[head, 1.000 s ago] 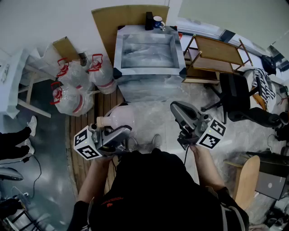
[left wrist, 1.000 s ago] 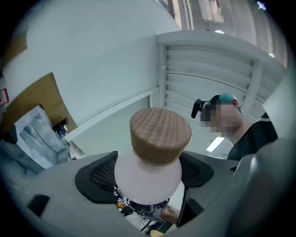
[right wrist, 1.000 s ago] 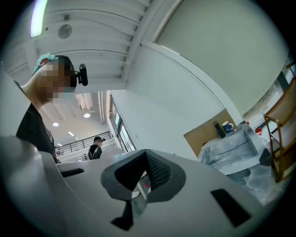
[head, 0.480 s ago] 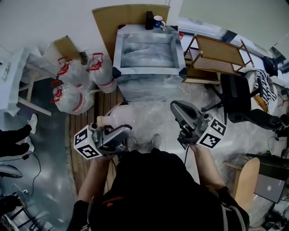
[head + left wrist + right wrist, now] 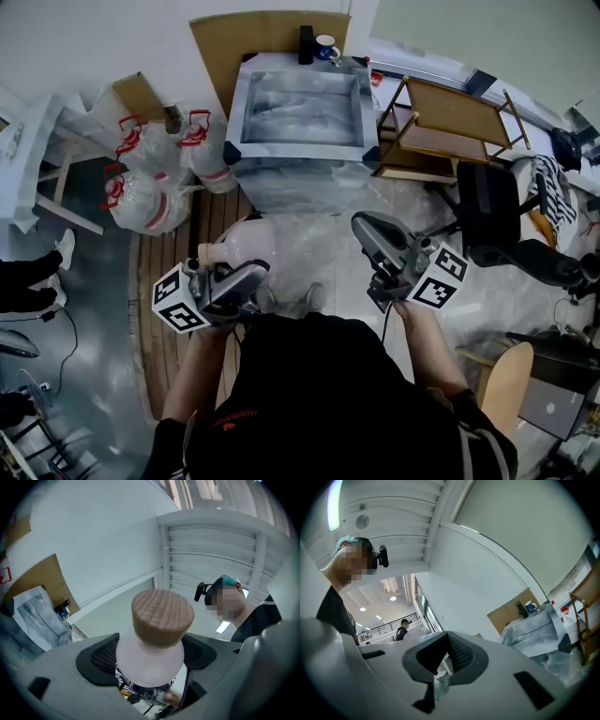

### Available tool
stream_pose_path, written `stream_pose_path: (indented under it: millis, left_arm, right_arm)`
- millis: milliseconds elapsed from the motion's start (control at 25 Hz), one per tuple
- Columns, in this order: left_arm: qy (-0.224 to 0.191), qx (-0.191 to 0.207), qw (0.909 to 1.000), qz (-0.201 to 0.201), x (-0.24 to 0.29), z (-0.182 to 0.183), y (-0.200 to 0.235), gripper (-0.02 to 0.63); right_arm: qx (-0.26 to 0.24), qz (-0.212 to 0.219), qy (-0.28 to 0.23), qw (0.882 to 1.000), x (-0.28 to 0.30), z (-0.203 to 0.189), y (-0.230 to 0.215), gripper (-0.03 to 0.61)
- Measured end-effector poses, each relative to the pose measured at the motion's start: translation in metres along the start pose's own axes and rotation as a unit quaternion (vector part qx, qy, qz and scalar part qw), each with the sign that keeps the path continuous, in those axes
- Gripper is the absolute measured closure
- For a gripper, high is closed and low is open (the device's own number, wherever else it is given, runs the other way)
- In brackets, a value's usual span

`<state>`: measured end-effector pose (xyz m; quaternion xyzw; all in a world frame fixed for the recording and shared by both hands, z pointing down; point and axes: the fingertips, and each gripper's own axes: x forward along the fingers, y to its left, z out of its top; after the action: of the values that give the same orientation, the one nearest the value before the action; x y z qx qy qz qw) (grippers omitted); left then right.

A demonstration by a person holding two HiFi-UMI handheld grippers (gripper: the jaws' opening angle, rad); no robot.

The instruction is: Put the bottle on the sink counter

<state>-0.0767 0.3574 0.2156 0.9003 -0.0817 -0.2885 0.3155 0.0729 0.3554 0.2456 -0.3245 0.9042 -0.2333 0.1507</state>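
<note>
A round frosted bottle (image 5: 247, 244) with a wooden cap (image 5: 205, 253) is held low in front of me, over the floor. My left gripper (image 5: 225, 274) is shut on its neck. In the left gripper view the cap (image 5: 162, 617) stands up between the two jaws, and that gripper (image 5: 150, 657) points at the ceiling. My right gripper (image 5: 371, 232) is shut with nothing in it, a little right of the bottle; its jaws (image 5: 443, 660) meet in its own view. The sink (image 5: 300, 98), wrapped in plastic film, stands ahead at the wall.
A blue mug (image 5: 325, 45) and a black object (image 5: 306, 42) sit at the sink's back edge. Big water jugs (image 5: 141, 183) with red handles lie at the left. A wooden rack (image 5: 450, 117) and a black office chair (image 5: 487, 202) are at the right.
The scene has slid a little left and up in the head view. Both grippers keep their pose, and the bottle stays in the left one.
</note>
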Motion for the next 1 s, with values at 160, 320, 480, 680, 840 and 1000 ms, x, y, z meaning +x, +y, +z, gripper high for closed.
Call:
stream_pose_path:
  millis: [160,320,480,680,840,1000]
  left_arm:
    - [-0.003,0.005,1.0,0.007,0.014,-0.01,0.002,0.235]
    - [-0.002,0.008,0.9999,0.013,0.025,-0.018,0.006,0.235]
    - [0.001,0.007,0.9999,0.013,0.036,-0.022,0.01,0.235]
    - [0.001,0.002,0.9999,0.016,0.044,-0.021,0.024,0.233]
    - [-0.002,-0.002,0.9998,0.021,0.044,-0.016,0.041,0.235]
    - [-0.005,-0.003,0.9997,0.022,0.046,-0.006,0.062,0.235]
  right_arm:
    - [0.002,0.01,0.006,1.0,-0.012,0.005,-0.011,0.575]
    - [0.003,0.018,0.007,1.0,-0.021,0.009,-0.021,0.574]
    - [0.007,0.018,0.005,1.0,-0.026,0.014,-0.03,0.575]
    - [0.013,0.015,0.01,1.0,-0.023,0.016,-0.044,0.575]
    - [0.016,0.011,0.014,1.0,-0.016,0.016,-0.057,0.575]
    - [0.016,0.005,0.015,1.0,-0.002,0.017,-0.075,0.575]
